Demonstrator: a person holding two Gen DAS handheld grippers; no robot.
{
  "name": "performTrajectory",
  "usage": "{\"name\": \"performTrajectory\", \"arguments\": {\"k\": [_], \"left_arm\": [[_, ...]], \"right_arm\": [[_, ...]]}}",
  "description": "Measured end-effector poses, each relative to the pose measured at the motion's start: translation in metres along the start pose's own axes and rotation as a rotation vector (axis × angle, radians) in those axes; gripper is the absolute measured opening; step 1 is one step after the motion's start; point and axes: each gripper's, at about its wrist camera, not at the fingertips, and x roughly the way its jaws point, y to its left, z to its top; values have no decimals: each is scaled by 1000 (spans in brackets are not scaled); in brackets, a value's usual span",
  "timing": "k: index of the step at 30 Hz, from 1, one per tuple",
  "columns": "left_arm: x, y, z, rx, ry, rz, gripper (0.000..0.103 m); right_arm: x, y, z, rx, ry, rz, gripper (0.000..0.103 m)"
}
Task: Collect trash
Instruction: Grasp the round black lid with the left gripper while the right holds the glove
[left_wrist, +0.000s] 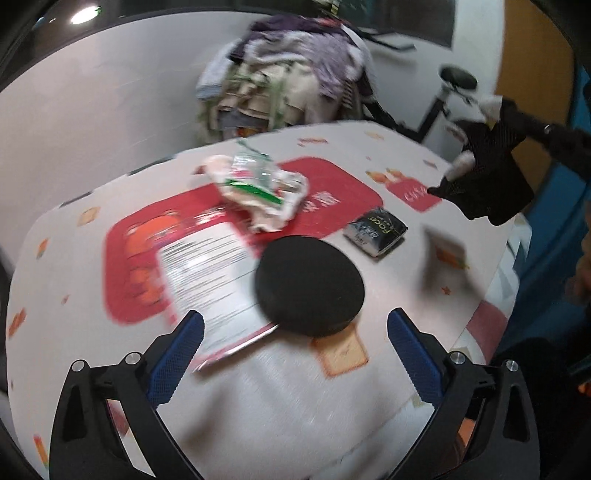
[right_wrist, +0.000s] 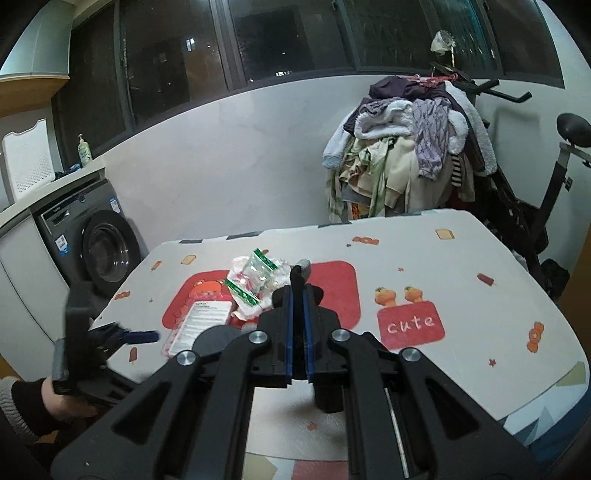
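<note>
On the patterned table lie a crumpled clear wrapper with green strips, a flat white-and-red printed packet, a round black lid and a small black pouch. My left gripper is open just in front of the black lid and the packet. In the right wrist view my right gripper has its blue pads together on a small black-and-grey piece, above the table. The wrapper, packet and lid lie beyond it to the left.
A heap of clothes hangs on a rack behind the table, beside an exercise bike. A washing machine stands at the left. The left gripper shows at the table's left edge. A gloved hand is at upper right.
</note>
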Motion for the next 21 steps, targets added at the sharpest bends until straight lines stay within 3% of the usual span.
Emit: {"name": "performTrajectory", "arguments": {"k": [10, 16, 18, 21], "left_arm": [[67, -41, 25, 221, 134, 144, 97], [85, -34, 31, 168, 169, 169, 97], [85, -30, 31, 139, 173, 148, 92], [77, -25, 29, 114, 158, 118, 92]], "right_arm": [[0, -15, -19, 27, 22, 3, 9], [0, -13, -24, 23, 26, 13, 9], [0, -13, -26, 24, 32, 17, 9], [0, -11, -28, 27, 40, 26, 9]]}}
